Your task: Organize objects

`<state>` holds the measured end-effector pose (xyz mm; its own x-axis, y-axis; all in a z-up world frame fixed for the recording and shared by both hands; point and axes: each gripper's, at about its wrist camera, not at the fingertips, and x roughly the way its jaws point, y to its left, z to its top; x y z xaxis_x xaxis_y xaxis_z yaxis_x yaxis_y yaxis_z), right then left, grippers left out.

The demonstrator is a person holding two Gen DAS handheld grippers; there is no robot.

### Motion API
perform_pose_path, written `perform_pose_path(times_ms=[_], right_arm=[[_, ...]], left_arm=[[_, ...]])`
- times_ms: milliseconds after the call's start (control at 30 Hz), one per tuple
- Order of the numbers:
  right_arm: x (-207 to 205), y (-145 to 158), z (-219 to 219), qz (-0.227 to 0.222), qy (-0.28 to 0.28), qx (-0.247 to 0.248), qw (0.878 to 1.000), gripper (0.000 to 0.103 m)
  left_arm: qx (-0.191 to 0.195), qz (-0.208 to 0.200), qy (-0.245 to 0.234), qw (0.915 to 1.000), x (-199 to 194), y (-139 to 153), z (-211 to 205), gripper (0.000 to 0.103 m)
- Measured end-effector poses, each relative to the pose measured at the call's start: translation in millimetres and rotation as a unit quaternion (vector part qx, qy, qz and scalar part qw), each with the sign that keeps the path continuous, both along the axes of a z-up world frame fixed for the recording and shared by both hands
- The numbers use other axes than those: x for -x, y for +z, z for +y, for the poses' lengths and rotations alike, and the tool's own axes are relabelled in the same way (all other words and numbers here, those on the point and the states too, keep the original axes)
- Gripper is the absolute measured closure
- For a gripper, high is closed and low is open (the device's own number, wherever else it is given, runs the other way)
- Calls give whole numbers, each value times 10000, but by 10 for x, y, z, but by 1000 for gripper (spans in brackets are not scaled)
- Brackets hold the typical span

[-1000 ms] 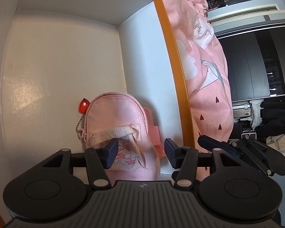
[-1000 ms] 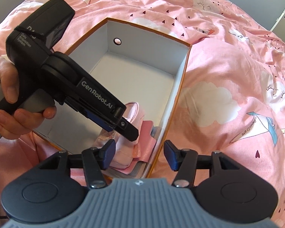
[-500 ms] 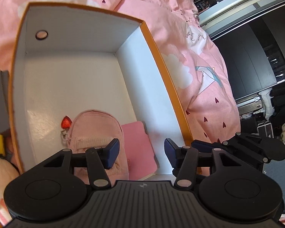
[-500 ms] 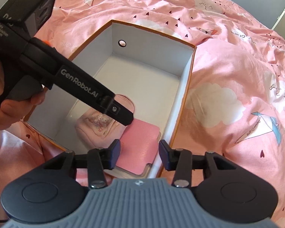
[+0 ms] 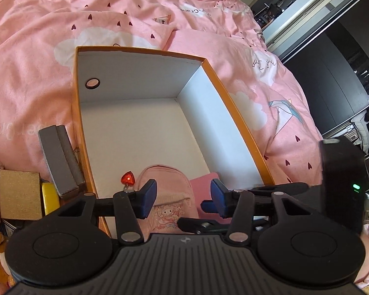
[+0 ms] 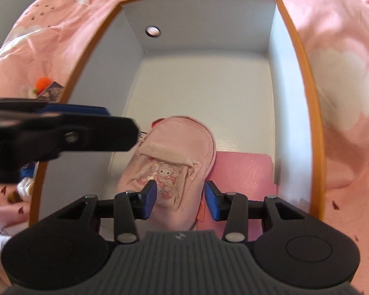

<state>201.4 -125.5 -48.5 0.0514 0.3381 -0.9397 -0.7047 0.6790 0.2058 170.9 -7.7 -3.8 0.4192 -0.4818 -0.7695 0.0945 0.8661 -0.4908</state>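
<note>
An orange-rimmed white box (image 5: 223,93) lies on the pink bed. Inside at its near end lie a small pink backpack (image 5: 169,204) with a red heart charm (image 5: 128,179) and a flat pink pad (image 5: 204,180). In the right wrist view the backpack (image 6: 177,152) lies beside the pad (image 6: 243,172) in the box (image 6: 305,78). My left gripper (image 5: 183,198) is open and empty, above the box's near end. My right gripper (image 6: 180,202) is open and empty, just above the backpack's lower edge. The left gripper's black body crosses the right wrist view's left side.
Left of the box lie a grey case (image 5: 59,159), a brown box (image 5: 19,194) and a yellow object (image 5: 50,198). An orange toy (image 6: 43,83) shows left of the box in the right wrist view. Dark wardrobes (image 5: 344,61) stand right of the bed.
My left gripper has drawn back and up out of the box, leaving the backpack inside. My right gripper has moved over the box, close above the backpack.
</note>
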Motion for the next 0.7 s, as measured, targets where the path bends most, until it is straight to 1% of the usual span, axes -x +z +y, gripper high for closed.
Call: perform_pose_path(times_ms=[67,133,167,267,333,500,600,700], right_arm=[[-36,-101,35,97,-73,122,9999,59],[-56,-152,44,209,-147,81,9996,67],[-57,-153,44,225,-163,66,9996,75],[-27,-81,25,195,-139,-1,9997,83],[14,29,0,123,-64,-88,9999,85],[69,360,-112,-168,153,-136,9996,86],[9,487,-194,-401,307,65,9987,86],[-103,481,-238,-562,391,411,9968,86]], left_arm=[[-6,2,0,10000,-3,-18,5,47],[23,-13,-18,10000,2,-35,10,47],[36,-16,-26,10000,0,-40,7,47],[71,-16,-75,9999,-4,-46,-4,47],[118,-30,-92,9999,-3,-40,-11,50],[298,-92,-97,9995,12,4,-34,51],[323,-59,-145,9994,17,-2,-90,51],[299,56,-189,9994,15,-68,-171,51]])
